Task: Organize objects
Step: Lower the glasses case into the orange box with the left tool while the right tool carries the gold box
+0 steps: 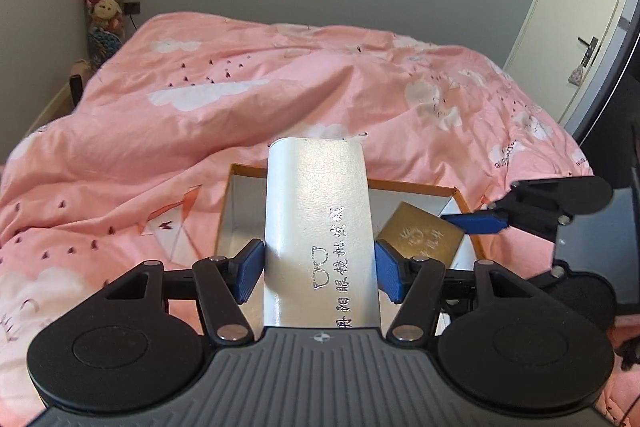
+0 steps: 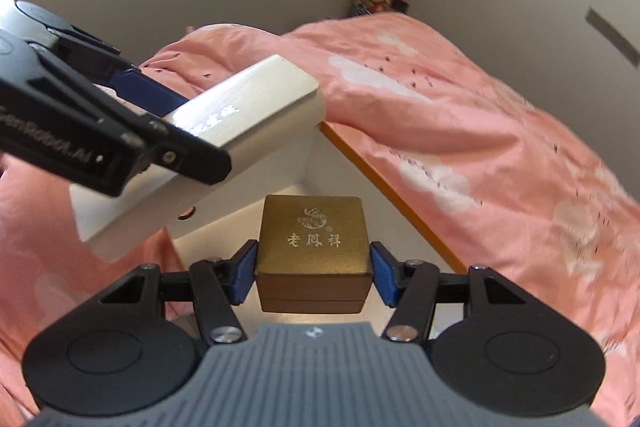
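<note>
1. The left gripper (image 1: 320, 269) pinches a long white case (image 1: 320, 227). Its two blue pads press on the case's long sides, and the case sticks out straight ahead of the gripper.
2. The right gripper (image 2: 313, 273) pinches a small gold box (image 2: 313, 247). A blue pad presses on each side of the box.
3. An open tray (image 1: 404, 185) with an orange rim and white inside sits on the pink blanket (image 1: 240, 99), just below and ahead of both grippers.
4. Both things are held up in the air above the tray. The white case hangs up and to the left of the right gripper.
5. This looks like the carrying step: both things are on their way to be put down.
6. Next, each gripper should go down slowly over a bare spot in the tray. The two must stay apart so they do not bump, then each one lets go.
</note>
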